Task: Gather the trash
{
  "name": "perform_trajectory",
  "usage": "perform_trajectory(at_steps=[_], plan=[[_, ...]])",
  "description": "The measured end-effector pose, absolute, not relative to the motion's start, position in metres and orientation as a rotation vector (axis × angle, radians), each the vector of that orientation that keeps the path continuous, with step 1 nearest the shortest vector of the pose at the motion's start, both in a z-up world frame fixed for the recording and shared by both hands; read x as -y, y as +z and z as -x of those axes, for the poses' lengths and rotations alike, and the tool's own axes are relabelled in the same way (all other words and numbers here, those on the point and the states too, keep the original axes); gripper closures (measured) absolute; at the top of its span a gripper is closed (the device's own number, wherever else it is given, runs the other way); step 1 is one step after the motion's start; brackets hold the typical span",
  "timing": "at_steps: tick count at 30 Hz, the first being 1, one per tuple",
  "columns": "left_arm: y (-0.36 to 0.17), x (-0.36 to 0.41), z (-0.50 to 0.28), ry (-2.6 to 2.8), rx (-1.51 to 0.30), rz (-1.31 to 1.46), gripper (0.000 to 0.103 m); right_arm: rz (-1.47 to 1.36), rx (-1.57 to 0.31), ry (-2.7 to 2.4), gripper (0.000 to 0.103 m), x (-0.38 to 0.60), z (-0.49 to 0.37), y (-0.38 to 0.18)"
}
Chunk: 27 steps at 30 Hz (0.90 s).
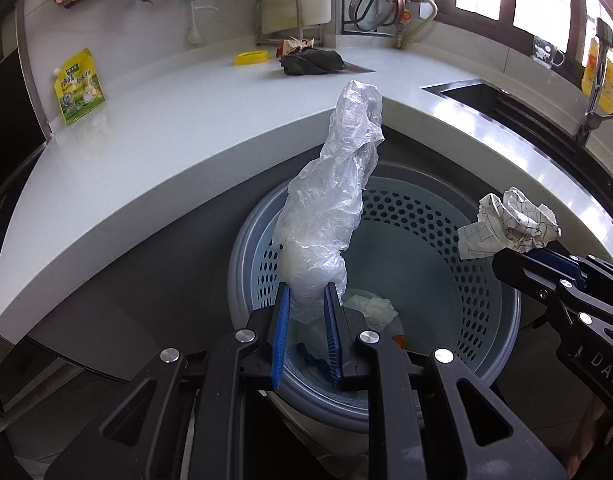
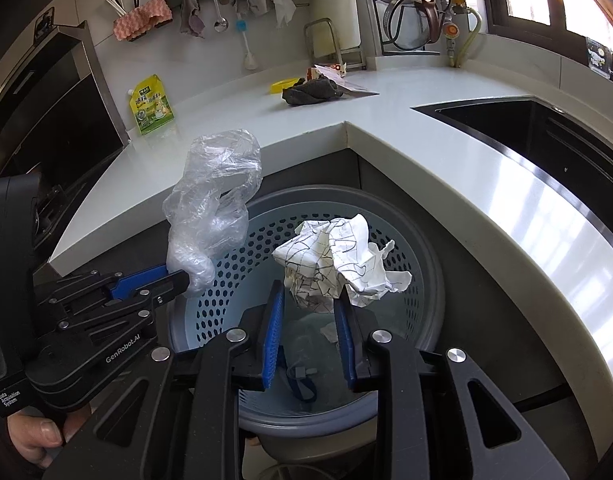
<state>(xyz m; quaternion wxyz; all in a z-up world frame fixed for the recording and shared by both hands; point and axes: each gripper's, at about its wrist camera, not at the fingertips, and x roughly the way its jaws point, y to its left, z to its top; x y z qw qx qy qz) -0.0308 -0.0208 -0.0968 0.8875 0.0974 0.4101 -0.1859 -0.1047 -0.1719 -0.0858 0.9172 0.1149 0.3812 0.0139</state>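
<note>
Both grippers hang over the perforated bin (image 2: 390,216), which stands on the floor tucked into the inner corner of the white countertop (image 1: 154,148). The left gripper (image 1: 306,300) is clamped on a crumpled clear plastic bag (image 1: 338,184); the bag sticks up past the fingertips, over the bin's near-left rim. The right gripper (image 2: 308,304) is pinching a balled sheet of white paper with black line print (image 2: 338,264), which sits over the bin mouth, toward its middle. The bin already holds a white wad (image 1: 372,308) and other scraps at the bottom.

Step in hand, as I judge it: drop both pieces. To do it well:
- Bring the bag's tall top inward before letting go. It leans toward the counter edge and is light, so it could drift or hang on the rim.
- The paper ball looks well placed; parting those jaws should be enough.
- Keep the 2 grippers apart so the loads don't snag.

Still on the counter near the back edge: a dark rag (image 2: 310,94), a yellow ring (image 1: 252,57), a torn carton (image 2: 326,72), and at the left end a yellow-green pouch (image 1: 79,87).

Writing: "GenRobot.AI" and "Data Acquisition System" on the left gripper body in the right wrist view; "DAS" on the right one in the left wrist view. Pouch print too small to read.
</note>
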Motion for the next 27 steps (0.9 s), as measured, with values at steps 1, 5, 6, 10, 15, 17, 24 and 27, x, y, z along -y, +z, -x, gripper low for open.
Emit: perform_trajectory(at_steps=[1,5,6,10,15,17,24,27], plan=[[-0.098,0.021,0.029,-0.385,-0.859,-0.201,0.085,-0.243,-0.790,0.030,0.078,0.173,0.104,-0.088],[-0.103,0.020,0.022,-0.382,-0.880,-0.194,0.082,-0.256,-0.807,0.037,0.078,0.175,0.099,-0.094],[-0.104,0.019,0.022,-0.379,-0.883,-0.192,0.082,-0.257,-0.809,0.041,0.078,0.175,0.098,-0.095],[-0.105,0.017,0.021,-0.377,-0.890,-0.183,0.078,-0.256,-0.810,0.040,0.076,0.176,0.094,-0.097],[-0.104,0.013,0.023,-0.367,-0.874,-0.170,0.039,-0.264,-0.789,0.026,0.057,0.180,0.095,-0.095],[-0.102,0.012,0.023,-0.367,-0.866,-0.170,0.035,-0.271,-0.785,0.019,0.053,0.182,0.096,-0.095],[-0.096,0.012,0.028,-0.355,-0.824,-0.177,0.009,-0.291,-0.769,0.024,0.051,0.188,0.100,-0.094],[-0.092,0.012,0.029,-0.351,-0.807,-0.170,0.008,-0.294,-0.765,0.026,0.051,0.188,0.099,-0.094]])
